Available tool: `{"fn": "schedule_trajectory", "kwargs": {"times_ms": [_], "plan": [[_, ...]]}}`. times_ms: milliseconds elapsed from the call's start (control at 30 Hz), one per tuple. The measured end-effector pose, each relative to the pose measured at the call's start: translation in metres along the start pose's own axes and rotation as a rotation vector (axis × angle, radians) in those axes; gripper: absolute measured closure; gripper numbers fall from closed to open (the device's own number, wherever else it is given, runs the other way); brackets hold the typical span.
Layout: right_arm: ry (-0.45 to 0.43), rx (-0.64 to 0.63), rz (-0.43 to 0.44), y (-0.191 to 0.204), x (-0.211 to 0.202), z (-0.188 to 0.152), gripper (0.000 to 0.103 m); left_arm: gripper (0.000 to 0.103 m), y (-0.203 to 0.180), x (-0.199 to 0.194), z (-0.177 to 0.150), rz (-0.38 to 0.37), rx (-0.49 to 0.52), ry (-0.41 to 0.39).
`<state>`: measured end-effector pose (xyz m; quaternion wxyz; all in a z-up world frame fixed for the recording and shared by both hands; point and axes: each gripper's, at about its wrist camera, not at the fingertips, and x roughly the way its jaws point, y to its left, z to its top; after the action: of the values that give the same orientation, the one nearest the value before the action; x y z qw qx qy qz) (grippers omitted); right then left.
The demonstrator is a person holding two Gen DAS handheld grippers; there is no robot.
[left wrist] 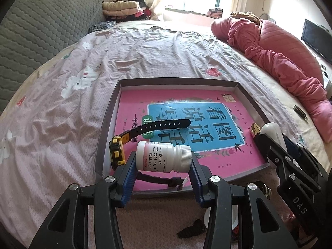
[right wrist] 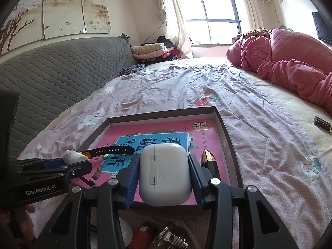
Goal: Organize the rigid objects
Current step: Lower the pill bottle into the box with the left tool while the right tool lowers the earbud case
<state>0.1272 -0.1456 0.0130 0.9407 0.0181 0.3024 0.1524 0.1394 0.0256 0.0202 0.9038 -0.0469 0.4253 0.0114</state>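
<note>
Holding a white plastic pill bottle (left wrist: 164, 156) sideways, the left gripper (left wrist: 163, 166) hangs over the near edge of a shallow cardboard tray (left wrist: 178, 81) on a bed. The right gripper (right wrist: 165, 174) clamps a smooth, rounded white earbud case (right wrist: 165, 176) above the same tray. Lowering each onto bare pink book cover (left wrist: 228, 161), clear of the yellow watch (left wrist: 118, 152), should stop the round bottle rolling.
</note>
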Motion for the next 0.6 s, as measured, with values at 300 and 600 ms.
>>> {"fn": "schedule_trajectory", "kwargs": {"times_ms": [300, 600], "plan": [[0.006, -0.009, 0.007, 0.0, 0.009, 0.002, 0.058, 0.055, -0.001, 0.01, 0.007, 0.014, 0.006, 0.013], [0.024, -0.008, 0.02, -0.001, 0.021, 0.004, 0.058, 0.055, -0.002, 0.026, 0.012, 0.025, 0.004, 0.058]]}}
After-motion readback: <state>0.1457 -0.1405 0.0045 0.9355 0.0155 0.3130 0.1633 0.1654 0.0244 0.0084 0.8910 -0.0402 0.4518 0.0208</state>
